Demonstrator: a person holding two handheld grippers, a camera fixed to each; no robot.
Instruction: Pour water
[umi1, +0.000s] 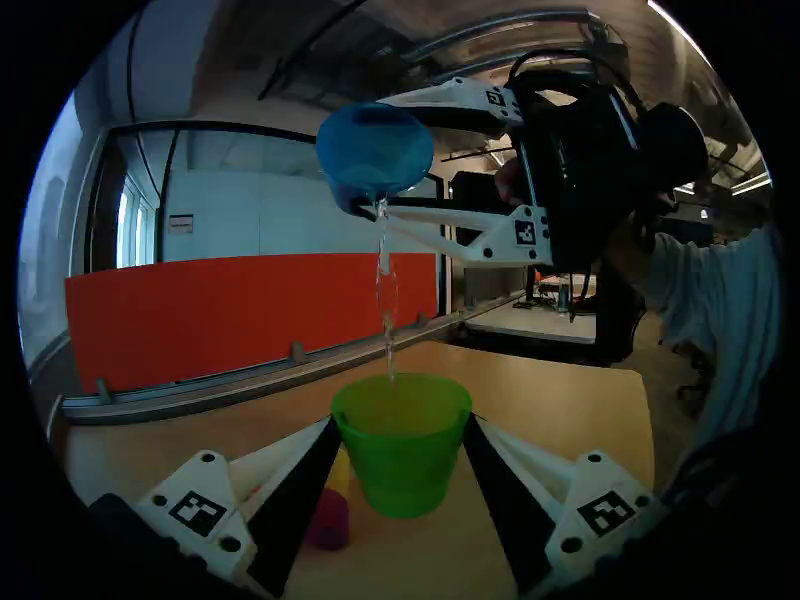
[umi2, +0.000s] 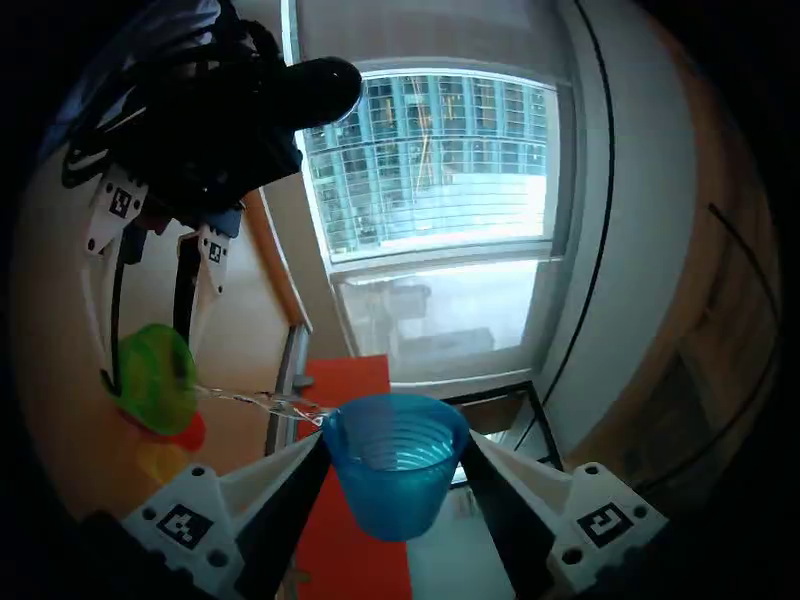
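My left gripper (umi1: 402, 450) is shut on a green cup (umi1: 402, 440) that stands upright on the wooden table (umi1: 560, 400). Above it, my right gripper (umi1: 385, 170) is shut on a blue cup (umi1: 373, 155), tipped over so that a thin stream of water (umi1: 385, 300) falls into the green cup. In the right gripper view the right gripper (umi2: 395, 470) holds the blue cup (umi2: 395, 460) with water still inside, the stream of water (umi2: 260, 400) runs left toward the green cup (umi2: 155, 380), and the left gripper (umi2: 150, 300) holds that cup.
A pink cup (umi1: 330, 520) and a yellow one (umi1: 341, 470) sit on the table just left of the green cup. An orange partition (umi1: 250, 310) runs along the table's far edge. A person's sleeve (umi1: 720, 300) is at the right. A large window (umi2: 440, 220) lies beyond.
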